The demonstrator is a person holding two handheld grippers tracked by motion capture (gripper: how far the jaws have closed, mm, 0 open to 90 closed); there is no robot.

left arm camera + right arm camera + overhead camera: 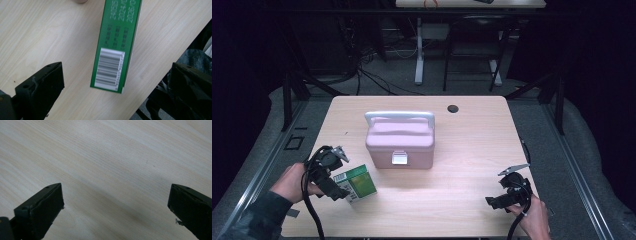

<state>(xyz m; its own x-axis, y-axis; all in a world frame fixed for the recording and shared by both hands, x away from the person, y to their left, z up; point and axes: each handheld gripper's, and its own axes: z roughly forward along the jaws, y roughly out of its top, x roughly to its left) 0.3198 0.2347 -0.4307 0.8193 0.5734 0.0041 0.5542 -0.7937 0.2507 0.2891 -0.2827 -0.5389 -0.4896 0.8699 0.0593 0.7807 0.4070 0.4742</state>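
Observation:
A green and white carton (pixel 356 182) with a barcode lies on the wooden table (pixel 462 150) near its front left. My left gripper (pixel 337 192) is open right at the carton's near end; in the left gripper view the carton (pixel 113 50) lies between the spread jaws, untouched. A pink lidded box (pixel 400 142) with a white handle and white latch stands closed mid-table, just beyond the carton. My right gripper (pixel 493 201) is open at the front right, over bare wood (pixel 112 170), with nothing between its jaws.
A dark round hole (pixel 453 108) sits in the tabletop near the far edge. Beyond the table are a second desk's legs (pixel 419 55) and cables on the floor. The table's front edge runs close under both hands.

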